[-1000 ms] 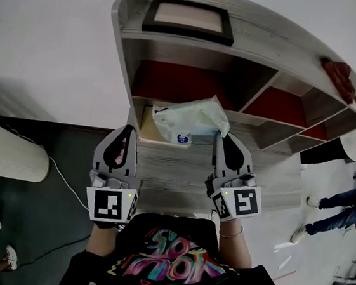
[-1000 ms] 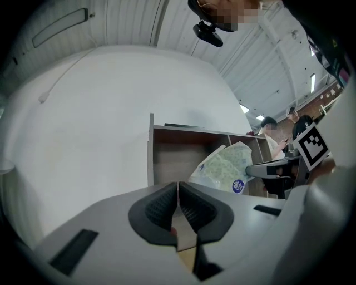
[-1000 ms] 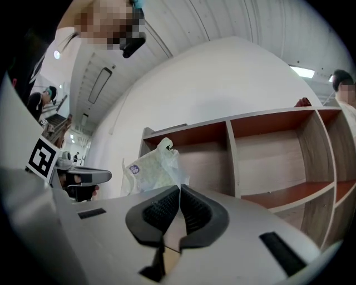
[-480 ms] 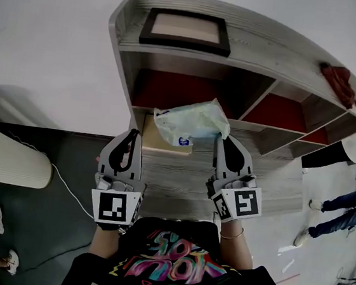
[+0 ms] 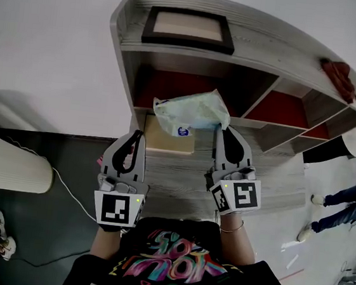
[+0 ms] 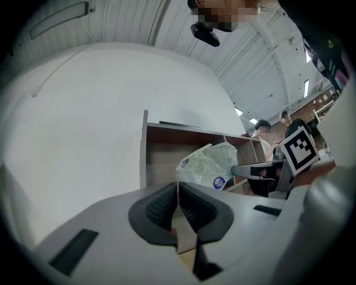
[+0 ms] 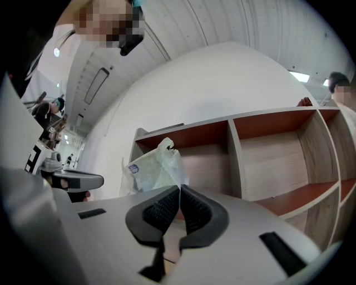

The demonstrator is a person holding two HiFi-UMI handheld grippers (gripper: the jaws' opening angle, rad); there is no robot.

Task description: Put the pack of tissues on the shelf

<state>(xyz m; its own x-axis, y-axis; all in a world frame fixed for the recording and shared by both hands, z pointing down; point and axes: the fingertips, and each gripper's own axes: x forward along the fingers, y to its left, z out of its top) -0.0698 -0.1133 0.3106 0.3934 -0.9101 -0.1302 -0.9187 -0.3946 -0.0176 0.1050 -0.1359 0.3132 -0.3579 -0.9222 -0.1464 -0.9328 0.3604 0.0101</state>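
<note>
The pack of tissues [image 5: 191,111], a pale green plastic bag with a blue round logo, hangs in the air in front of the shelf's [image 5: 272,42] left compartment. My right gripper [image 5: 221,131] is shut on the pack's right edge, and in the right gripper view the wrapper [image 7: 153,170] rises straight out of the closed tips [image 7: 179,189]. My left gripper [image 5: 134,135] is lower left of the pack, apart from it, shut with nothing in it. The left gripper view shows its tips [image 6: 178,186] together and the pack [image 6: 208,166] beyond them.
A dark picture frame [image 5: 188,26] and a red cloth [image 5: 338,74] lie on the shelf's top. A flat tan board [image 5: 169,139] sits on the lower ledge under the pack. A white cylinder [image 5: 9,163] stands at the left. People's legs [image 5: 342,212] show at the right.
The right gripper has carried the pack up and forward, closer to the left compartment. The left gripper has drifted slightly right and nearer the body.
</note>
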